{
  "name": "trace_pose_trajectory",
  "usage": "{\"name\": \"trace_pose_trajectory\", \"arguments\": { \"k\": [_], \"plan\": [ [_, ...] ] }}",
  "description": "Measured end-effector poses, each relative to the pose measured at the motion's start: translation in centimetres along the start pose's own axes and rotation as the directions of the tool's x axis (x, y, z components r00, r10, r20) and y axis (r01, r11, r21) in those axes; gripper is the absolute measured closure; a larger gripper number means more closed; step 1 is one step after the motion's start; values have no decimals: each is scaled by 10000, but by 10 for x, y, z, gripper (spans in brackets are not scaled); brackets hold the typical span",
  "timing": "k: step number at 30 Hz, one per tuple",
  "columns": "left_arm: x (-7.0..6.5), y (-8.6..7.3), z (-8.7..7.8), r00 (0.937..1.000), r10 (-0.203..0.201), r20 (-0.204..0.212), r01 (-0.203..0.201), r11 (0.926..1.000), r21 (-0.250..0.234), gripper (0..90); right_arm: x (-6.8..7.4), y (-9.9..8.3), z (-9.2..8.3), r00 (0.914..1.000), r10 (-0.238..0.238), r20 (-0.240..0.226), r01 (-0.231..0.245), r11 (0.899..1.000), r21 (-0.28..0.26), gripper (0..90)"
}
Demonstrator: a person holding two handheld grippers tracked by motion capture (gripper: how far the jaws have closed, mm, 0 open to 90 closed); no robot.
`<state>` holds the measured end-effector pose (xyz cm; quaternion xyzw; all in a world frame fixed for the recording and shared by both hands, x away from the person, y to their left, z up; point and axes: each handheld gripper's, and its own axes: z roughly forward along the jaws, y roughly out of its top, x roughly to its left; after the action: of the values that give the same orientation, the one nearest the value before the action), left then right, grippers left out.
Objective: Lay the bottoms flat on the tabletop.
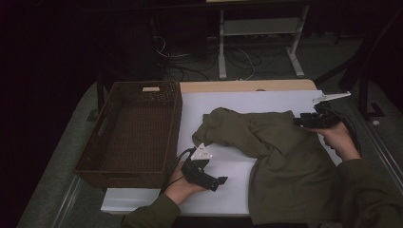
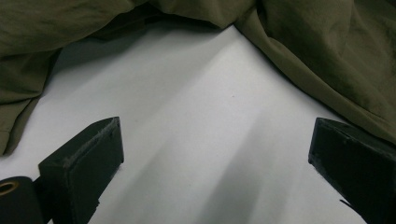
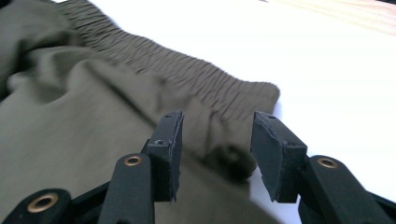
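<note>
High view: olive trousers (image 1: 280, 166) lie crumpled on the white desk (image 1: 228, 180), right of a wicker basket (image 1: 133, 133). Left gripper view: fingers (image 2: 81, 172) spread over bare desk. Right gripper view: fingers (image 3: 170, 149) parted, straddling the elastic waistband (image 3: 187, 77) without pinching.

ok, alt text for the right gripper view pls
The right gripper has its two black jaws partly open over the corner of an olive-green garment, astride the end of its gathered elastic waistband; the pads are not visibly pressing the cloth. The garment lies on a white table top.
</note>
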<state>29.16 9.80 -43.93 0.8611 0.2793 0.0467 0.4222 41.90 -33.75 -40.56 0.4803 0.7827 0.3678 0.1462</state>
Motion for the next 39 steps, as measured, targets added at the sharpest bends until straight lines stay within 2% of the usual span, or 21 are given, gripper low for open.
{"name": "trace_pose_trajectory", "arguments": {
  "k": [2,6,11,14,17,19,21,23,29,33,35,37,39],
  "plan": [
    [0,0,0,10000,-19,5,19,10000,8,30,-6,4,5,9999,158,42,-158,9999,10,530],
    [0,0,1,10000,2,11,-2,10000,16,30,-17,8,20,9990,411,189,-418,9985,358,515],
    [-1,0,2,10000,6,48,-6,10000,70,30,-26,4,42,9971,695,306,-728,9897,1236,486],
    [-1,0,1,10000,3,60,-3,10000,39,29,-26,0,51,9959,895,92,-898,9831,1595,552],
    [0,-1,1,10000,-18,50,18,10000,38,29,-23,1,50,9971,741,161,-757,9844,1591,743],
    [0,0,1,10000,-2,53,2,10000,45,29,-21,3,48,9984,553,155,-569,9885,1401,807],
    [0,0,1,10000,-7,61,7,10000,23,29,-19,6,47,9990,288,354,-330,9918,1236,821],
    [0,0,1,10000,-6,55,6,10000,18,29,-21,9,47,9979,227,607,-284,9951,952,827],
    [1,1,1,10000,-36,31,36,10000,-82,30,-35,29,48,9924,354,1179,-358,9994,11,828],
    [3,1,0,10000,-87,-14,87,9998,-167,30,-46,42,50,9822,458,1821,-452,9990,-70,829],
    [4,0,-1,9999,-147,-49,146,9996,-222,31,-54,46,50,9772,700,2006,-685,9975,-144,826],
    [4,0,-2,9999,-150,-42,149,9996,-251,31,-60,47,52,9779,996,1840,-991,9950,-123,786],
    [4,0,-2,9999,-144,-52,142,9996,-261,31,-60,47,51,9786,1108,1736,-1079,9938,-261,678]
  ]
}}
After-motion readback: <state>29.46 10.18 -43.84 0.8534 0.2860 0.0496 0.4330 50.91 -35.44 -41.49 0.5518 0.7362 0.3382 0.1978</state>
